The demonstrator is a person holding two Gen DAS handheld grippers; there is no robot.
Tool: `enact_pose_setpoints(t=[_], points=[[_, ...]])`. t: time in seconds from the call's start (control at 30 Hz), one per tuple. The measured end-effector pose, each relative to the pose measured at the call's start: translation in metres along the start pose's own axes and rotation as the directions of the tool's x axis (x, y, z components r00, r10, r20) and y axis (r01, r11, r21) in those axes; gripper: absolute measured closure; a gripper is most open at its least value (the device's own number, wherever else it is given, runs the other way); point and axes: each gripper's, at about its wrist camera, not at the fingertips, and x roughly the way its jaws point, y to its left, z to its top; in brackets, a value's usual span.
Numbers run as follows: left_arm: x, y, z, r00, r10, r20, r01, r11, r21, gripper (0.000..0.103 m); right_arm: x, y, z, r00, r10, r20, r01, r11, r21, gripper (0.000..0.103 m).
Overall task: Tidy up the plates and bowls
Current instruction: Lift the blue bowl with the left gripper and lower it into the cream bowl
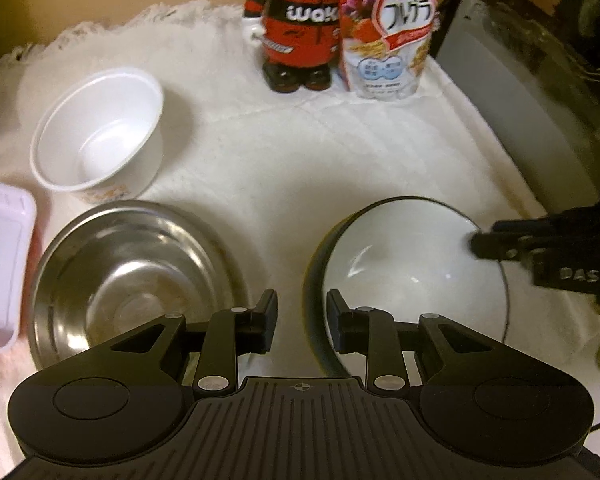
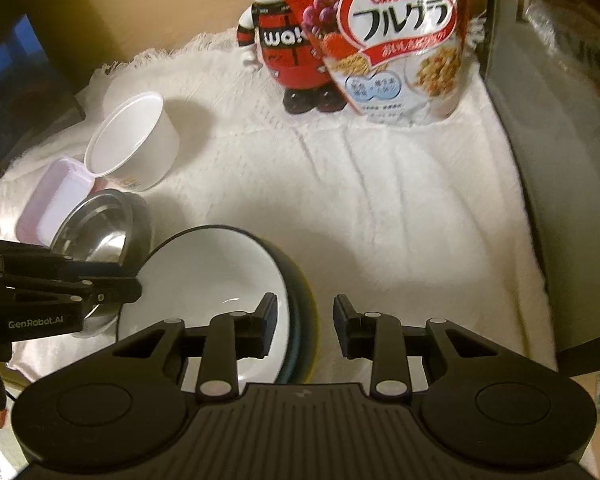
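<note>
A dark-rimmed white ceramic bowl [image 1: 412, 268] sits on the white cloth; it also shows in the right wrist view [image 2: 208, 280]. A steel bowl [image 1: 128, 280] stands to its left, also in the right wrist view [image 2: 100, 232]. A white plastic bowl [image 1: 100, 132] stands behind, also in the right wrist view [image 2: 136, 140]. My left gripper [image 1: 302, 320] is open, straddling the ceramic bowl's left rim. My right gripper [image 2: 305, 326] is open, straddling the bowl's right rim.
A pink tray [image 1: 0, 264] lies at the left edge, also in the right wrist view [image 2: 52, 200]. A red figurine [image 1: 300, 24] and a cereal bag [image 1: 392, 28] stand at the back. A grey appliance [image 1: 520, 112] bounds the right side.
</note>
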Motion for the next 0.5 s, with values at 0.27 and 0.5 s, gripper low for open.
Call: enact_pose_setpoints(t=[0.27,0.5], points=[[0.008,0.021,0.0,0.995,-0.095,-0.02,0.091,0.986,-0.141,0.069,-0.007,-0.009,-0.007,0.999,-0.017,0.04,0.016,1.0,0.015,0.057],[0.028,0.01,0.0,0.996,-0.046,-0.077,0.037,0.993,-0.113,0.067,0.017,-0.014,-0.016,0.999,0.03,-0.03,-0.027,0.996,0.084,0.055]])
